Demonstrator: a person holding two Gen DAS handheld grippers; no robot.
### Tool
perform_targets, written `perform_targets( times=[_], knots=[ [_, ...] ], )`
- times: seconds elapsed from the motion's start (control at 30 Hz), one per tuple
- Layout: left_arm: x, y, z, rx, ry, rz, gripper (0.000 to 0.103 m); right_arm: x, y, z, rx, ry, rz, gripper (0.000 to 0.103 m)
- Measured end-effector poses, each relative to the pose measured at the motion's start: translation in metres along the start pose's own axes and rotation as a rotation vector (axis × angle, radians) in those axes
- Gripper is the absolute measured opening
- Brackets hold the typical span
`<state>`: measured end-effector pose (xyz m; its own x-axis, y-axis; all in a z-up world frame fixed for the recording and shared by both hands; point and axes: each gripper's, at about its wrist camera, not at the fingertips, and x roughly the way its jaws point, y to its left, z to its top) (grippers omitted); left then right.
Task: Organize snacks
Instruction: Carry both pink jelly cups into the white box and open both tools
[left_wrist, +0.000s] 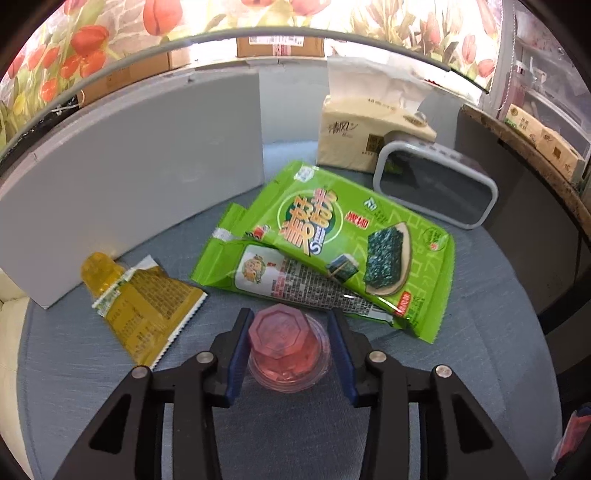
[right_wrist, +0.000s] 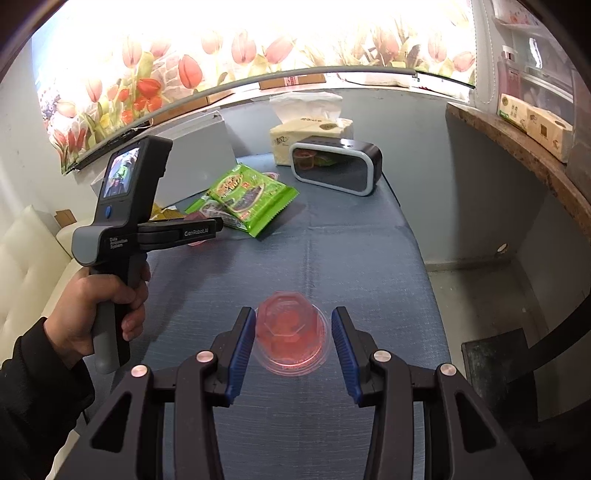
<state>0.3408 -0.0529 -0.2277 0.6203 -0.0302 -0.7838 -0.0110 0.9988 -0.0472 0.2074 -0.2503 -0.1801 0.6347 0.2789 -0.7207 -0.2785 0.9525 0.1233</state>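
A pink jelly cup (left_wrist: 286, 349) stands upside down on the blue cloth between the fingers of my left gripper (left_wrist: 289, 328), which is open around it. A second pink jelly cup (right_wrist: 291, 338) stands upside down between the fingers of my right gripper (right_wrist: 293, 326), also open with gaps on both sides. Two green seaweed snack packs (left_wrist: 343, 240) lie stacked just beyond the left gripper. A yellow packet (left_wrist: 147, 306) and a yellow jelly cup (left_wrist: 98, 275) lie to their left. The left gripper (right_wrist: 207, 230) and the green packs (right_wrist: 247, 197) show in the right wrist view.
A grey board (left_wrist: 140, 158) stands at the back left. A tissue pack (left_wrist: 358, 125) and a dark speaker (left_wrist: 436, 188) with a white rim sit at the back. The blue cloth (right_wrist: 332, 251) covers the table, which ends on the right beside a wooden shelf (right_wrist: 517, 155).
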Motion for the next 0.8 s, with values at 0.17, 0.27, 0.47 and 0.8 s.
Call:
perform_targets(
  times=[0.17,0.27,0.47,0.8],
  knots=[
    [-0.044,0.011,0.009,-0.007,-0.072,-0.008,0.045,-0.003,0.014,0.009,-0.029,-0.018,0.008,0.047],
    [-0.076,0.026,0.023,-0.016,-0.120,-0.001,0.045,-0.001,0.025,0.021,-0.050,-0.035,0.030,0.046],
    [-0.141,0.086,0.058,-0.074,-0.219,0.049,0.045,0.015,0.063,0.068,-0.123,-0.066,0.090,0.047],
    [-0.183,0.174,0.114,-0.167,-0.300,0.107,0.045,0.065,0.148,0.198,-0.265,-0.122,0.193,0.047]
  ],
)
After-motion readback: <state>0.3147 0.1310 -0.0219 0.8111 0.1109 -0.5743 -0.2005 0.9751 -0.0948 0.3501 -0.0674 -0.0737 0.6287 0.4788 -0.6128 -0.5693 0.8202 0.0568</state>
